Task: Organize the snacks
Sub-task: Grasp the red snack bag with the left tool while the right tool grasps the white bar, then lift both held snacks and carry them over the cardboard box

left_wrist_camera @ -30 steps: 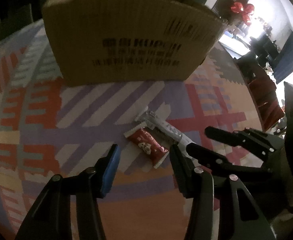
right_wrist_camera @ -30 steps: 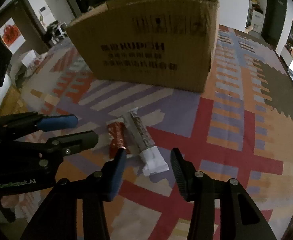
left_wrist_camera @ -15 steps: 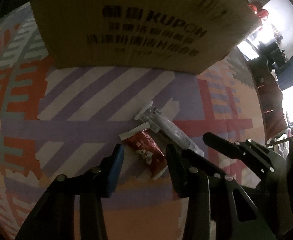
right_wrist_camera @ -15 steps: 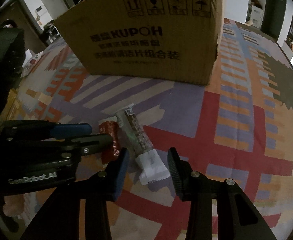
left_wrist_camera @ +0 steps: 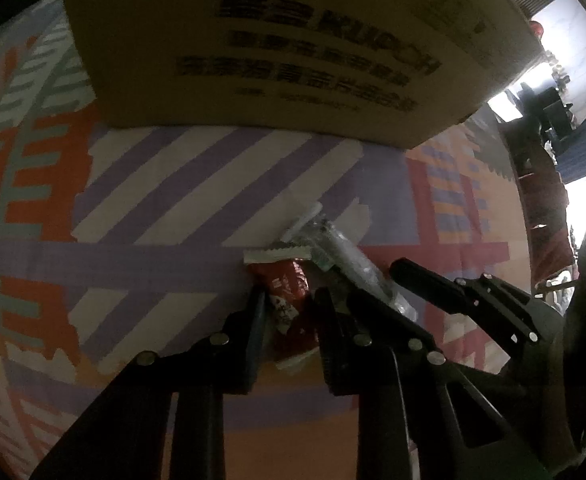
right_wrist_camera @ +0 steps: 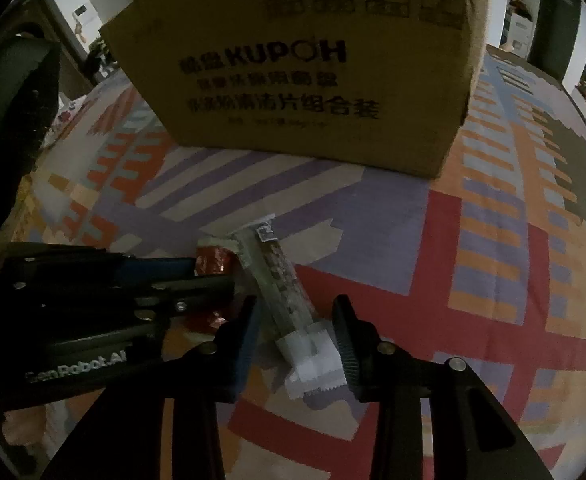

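Closing on two snack packs at once, both claws angled steeply down at the patterned rug (right_wrist_camera: 473, 264); red snack pack (left_wrist_camera: 289, 300) lies flat between the left gripper (left_wrist_camera: 289, 320) fingers, jaws closing and nearly on its sides, though firm contact cannot be confirmed in the dim light; clear-wrapped snack bar (right_wrist_camera: 289, 292) lies just beside the red pack, its white crimped end between the right gripper (right_wrist_camera: 297, 336) fingers; right jaws closing too, a visible gap left on either side of the bar, nothing held yet; the two claws sit side by side, nearly touching.

Step in hand, as judged: the grasp, ahead of any lift. Next move calls for both jaws to finish pinching, then a straight lift and carry up over the wall of the cardboard box (right_wrist_camera: 313, 80) standing beyond both claws on the rug.

Hard to make out: box top cut off in both views, so its contents are unknown; near end of the red pack hidden behind the left fingers; printing on both wrappers unreadable; room edges dark.
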`<state>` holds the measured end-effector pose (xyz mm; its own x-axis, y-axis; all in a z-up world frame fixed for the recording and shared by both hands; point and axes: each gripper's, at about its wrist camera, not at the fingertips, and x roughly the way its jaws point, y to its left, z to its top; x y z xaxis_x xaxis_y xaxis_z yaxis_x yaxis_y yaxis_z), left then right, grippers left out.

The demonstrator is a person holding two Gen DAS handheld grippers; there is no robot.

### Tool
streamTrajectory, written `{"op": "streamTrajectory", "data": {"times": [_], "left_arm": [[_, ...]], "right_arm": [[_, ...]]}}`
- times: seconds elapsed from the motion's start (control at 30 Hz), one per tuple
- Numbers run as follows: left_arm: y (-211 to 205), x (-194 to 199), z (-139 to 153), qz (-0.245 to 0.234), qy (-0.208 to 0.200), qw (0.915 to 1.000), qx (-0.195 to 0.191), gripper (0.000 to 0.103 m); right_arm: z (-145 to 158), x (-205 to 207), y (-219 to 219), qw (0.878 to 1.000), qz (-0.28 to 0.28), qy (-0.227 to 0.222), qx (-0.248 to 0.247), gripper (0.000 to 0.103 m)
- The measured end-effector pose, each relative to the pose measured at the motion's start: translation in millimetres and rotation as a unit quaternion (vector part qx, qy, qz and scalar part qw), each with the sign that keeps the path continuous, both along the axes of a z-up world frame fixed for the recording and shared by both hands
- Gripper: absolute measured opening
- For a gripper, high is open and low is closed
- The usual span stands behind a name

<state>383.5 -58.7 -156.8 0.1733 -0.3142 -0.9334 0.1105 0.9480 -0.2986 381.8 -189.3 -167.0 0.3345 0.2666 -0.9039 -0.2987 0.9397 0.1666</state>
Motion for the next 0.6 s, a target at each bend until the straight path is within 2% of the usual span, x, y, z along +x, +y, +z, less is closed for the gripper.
{"op": "streamTrajectory", "data": {"times": [0.2,0.37,0.5,0.6], "left_arm": [[12.3,-4.4,4.2,-0.004,-0.011,0.9999,0.01,0.024],[22.2,-12.7,7.7,-0.014,-0.02,0.9994,0.022,0.024],[26.9,-17.0,9.1,-0.013,-0.023,0.9993,0.026,0.024],[28.6,-20.9,12.1,-0.013,-0.03,0.999,0.029,0.024]], "right_arm": [[-3.6,3.4,9.7,1.0,0.008,-0.005,-0.011,0.038],[-6.0,0.7,22.6,0.999,0.018,-0.021,-0.041,0.029],[-4.6,-1.7,22.8,0.999,0.014,-0.025,-0.04,0.022],[1.7,-5.2,21.5,0.999,0.003,-0.031,-0.035,0.021]]}}
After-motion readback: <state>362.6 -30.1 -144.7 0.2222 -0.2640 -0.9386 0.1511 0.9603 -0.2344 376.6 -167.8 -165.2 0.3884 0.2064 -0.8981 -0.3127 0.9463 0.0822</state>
